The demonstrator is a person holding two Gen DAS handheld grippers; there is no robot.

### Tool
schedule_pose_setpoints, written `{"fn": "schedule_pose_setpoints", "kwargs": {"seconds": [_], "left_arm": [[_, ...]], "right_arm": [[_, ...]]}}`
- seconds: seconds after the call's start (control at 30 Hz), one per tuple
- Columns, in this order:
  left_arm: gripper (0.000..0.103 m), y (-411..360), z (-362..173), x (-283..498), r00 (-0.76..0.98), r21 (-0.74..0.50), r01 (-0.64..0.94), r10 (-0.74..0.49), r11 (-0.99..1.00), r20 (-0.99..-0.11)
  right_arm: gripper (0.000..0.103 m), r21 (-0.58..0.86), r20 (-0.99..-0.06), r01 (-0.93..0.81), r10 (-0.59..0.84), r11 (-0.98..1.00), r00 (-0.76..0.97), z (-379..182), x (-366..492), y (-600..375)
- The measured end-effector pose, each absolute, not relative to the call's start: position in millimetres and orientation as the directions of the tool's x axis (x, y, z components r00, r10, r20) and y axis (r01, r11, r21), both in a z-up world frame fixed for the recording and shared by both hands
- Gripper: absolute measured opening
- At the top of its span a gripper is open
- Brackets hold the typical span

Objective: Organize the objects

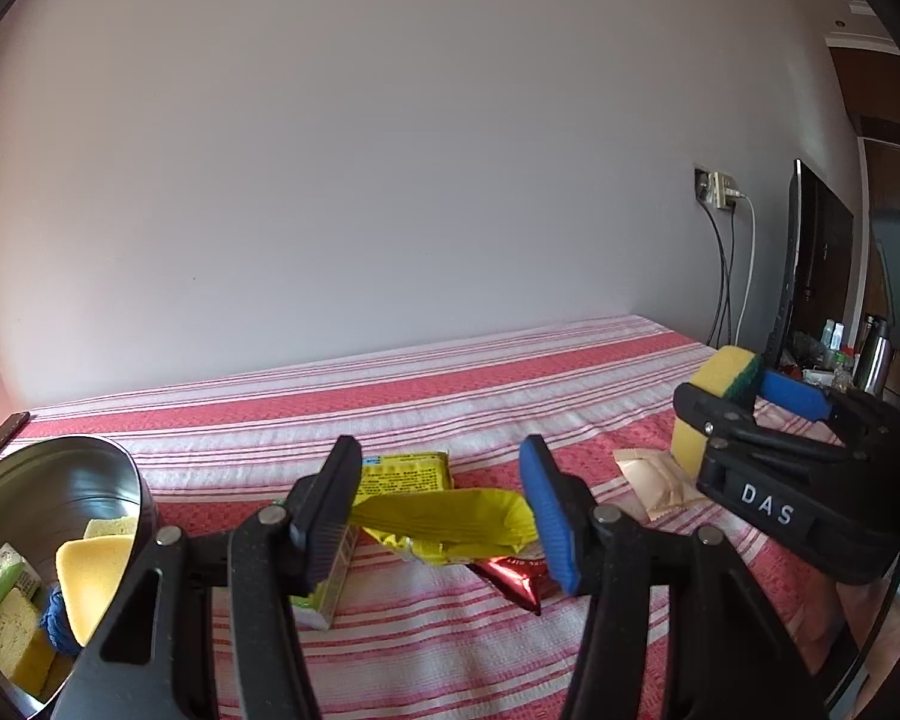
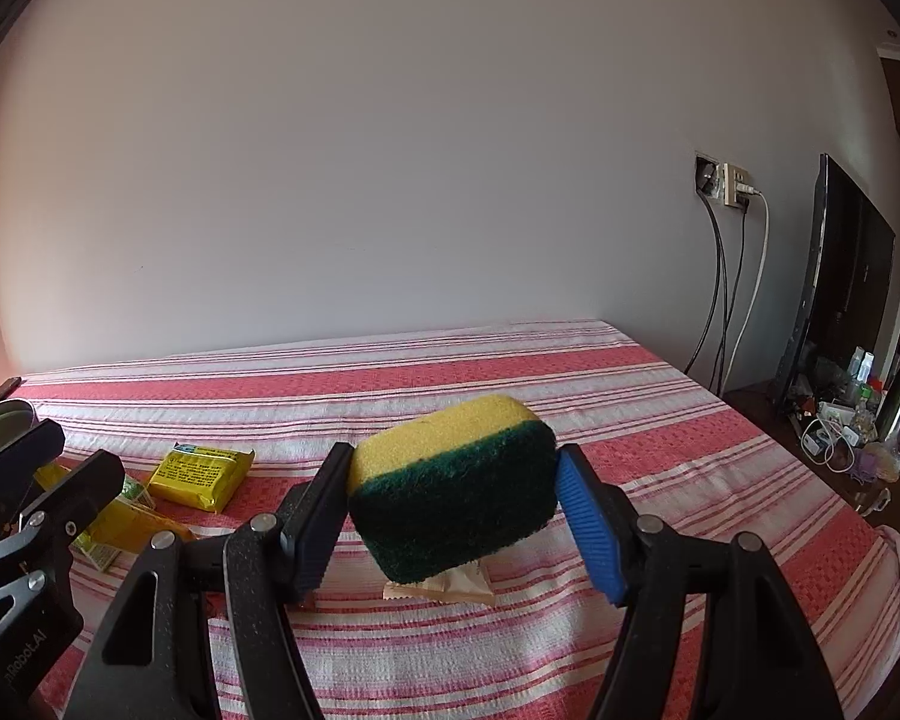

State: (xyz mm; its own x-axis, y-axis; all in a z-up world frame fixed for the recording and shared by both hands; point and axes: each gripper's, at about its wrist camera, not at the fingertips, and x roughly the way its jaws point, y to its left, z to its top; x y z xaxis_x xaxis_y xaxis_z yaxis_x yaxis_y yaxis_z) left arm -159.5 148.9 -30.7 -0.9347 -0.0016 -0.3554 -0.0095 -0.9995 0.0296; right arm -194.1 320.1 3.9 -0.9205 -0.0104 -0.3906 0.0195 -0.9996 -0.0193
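The right gripper (image 2: 453,519) is clamped on a yellow and green sponge (image 2: 453,489), which hangs clear above the striped bedspread (image 2: 510,660) with a beige sachet (image 2: 450,587) lying right under it. The left gripper (image 1: 441,516) squeezes a crumpled yellow wrapper (image 1: 444,519) by its two ends, lifted off the cloth beside the steel bowl (image 1: 105,468), which already holds sponges and small packets.

The sponge sits only at the pad tips and tilts down to one side, so I judge a quick swing toward the bowl could let it twist out and drop onto the sachet or roll off the bed edge. The wrapper is thin and slippery; its grip looks shallow, and it may slide free or spring open over the red foil packet (image 1: 510,585) below. The two grippers stand near each other, and the bowl lies on the left side, so crossing paths could knock one load loose. The bowl also leans toward the camera, and a nudge from the left finger (image 1: 330,510) might tip it and spill what is inside
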Motion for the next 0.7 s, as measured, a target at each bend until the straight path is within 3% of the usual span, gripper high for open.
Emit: {"fn": "schedule_pose_setpoints", "kwargs": {"seconds": [0.17,0.2,0.27,0.5,0.53,0.57,0.6,0.67,0.7], "left_arm": [[0.055,138,-31,-154,-0.936,0.036,0.027,-0.038,-0.999,-0.351],[0.05,137,-31,-153,-0.935,0.036,0.033,-0.044,-0.999,-0.351],[0.021,134,-32,-152,-0.932,0.037,0.031,-0.042,-0.999,-0.359],[0.023,128,-33,-154,-0.921,0.015,0.032,-0.035,-0.999,-0.388],[0.024,125,-33,-154,-0.918,0.006,0.036,-0.035,-0.999,-0.394],[0.037,123,-34,-155,-0.916,0.0,0.037,-0.034,-0.999,-0.401],[0.057,119,-35,-153,-0.914,-0.006,0.046,-0.04,-0.999,-0.405],[0.073,112,-35,-151,-0.913,-0.03,0.068,-0.051,-0.997,-0.404],[0.073,109,-35,-150,-0.914,-0.042,0.066,-0.044,-0.997,-0.402]], "right_arm": [[0.069,-0.039,-0.384,0.029,-0.012,-0.999,-0.923,4,-192,311],[0.069,-0.041,-0.383,0.032,-0.013,-0.999,-0.924,4,-192,309],[0.069,-0.04,-0.384,0.038,-0.02,-0.998,-0.923,4,-191,308],[0.069,-0.051,-0.385,0.054,-0.03,-0.997,-0.922,4,-190,299],[0.069,-0.052,-0.385,0.054,-0.03,-0.997,-0.922,4,-190,299],[0.069,-0.052,-0.386,0.054,-0.03,-0.997,-0.922,4,-190,299],[0.069,-0.049,-0.386,0.053,-0.03,-0.997,-0.922,4,-190,300],[0.069,-0.038,-0.386,0.05,-0.031,-0.998,-0.922,4,-190,301],[0.069,-0.034,-0.385,0.049,-0.033,-0.998,-0.922,4,-189,302]]}}
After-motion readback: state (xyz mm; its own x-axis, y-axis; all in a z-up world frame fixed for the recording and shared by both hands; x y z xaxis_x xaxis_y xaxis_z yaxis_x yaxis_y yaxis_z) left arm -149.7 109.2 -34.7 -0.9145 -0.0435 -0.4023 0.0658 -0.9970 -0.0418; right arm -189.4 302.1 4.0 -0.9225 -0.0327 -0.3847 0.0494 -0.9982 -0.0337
